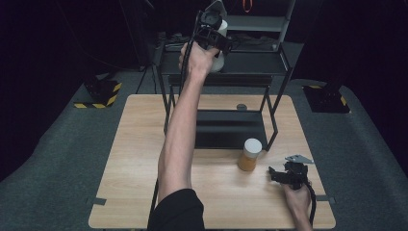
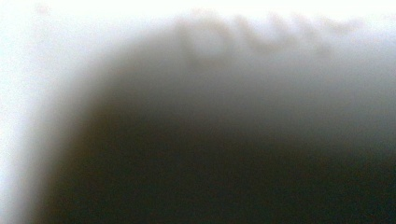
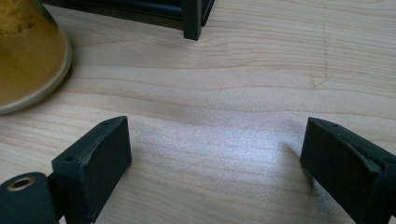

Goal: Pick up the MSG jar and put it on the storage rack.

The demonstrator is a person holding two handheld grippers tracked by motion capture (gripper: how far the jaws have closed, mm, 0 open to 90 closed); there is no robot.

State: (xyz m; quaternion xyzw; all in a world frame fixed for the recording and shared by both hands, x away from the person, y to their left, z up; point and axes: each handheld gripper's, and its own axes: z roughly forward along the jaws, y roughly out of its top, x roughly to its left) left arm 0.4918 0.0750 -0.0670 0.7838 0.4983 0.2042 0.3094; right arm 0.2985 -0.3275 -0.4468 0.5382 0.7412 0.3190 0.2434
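The left gripper (image 1: 217, 45), clenched round an upright white container (image 1: 220, 61) at the rack's (image 1: 284, 77) far upper shelf, is far nearer it than the released right gripper (image 1: 281, 174) resting near right beside the yellow jar (image 1: 250, 155).

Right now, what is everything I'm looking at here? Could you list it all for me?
White container: one, white, held up over the top shelf of the rack.
Jar: one, white lid, orange-yellow contents, upright on the table near the rack's front right leg.
Rack: one, black metal shelving, standing on the far half of the table.
Table: one, light wood, on grey floor.
Small round thing: one, dark, on the table behind the rack; too small to identify.
Left claw: one, black, shut on the white container.
Right claw: one, black, open, resting on the table right of the jar.
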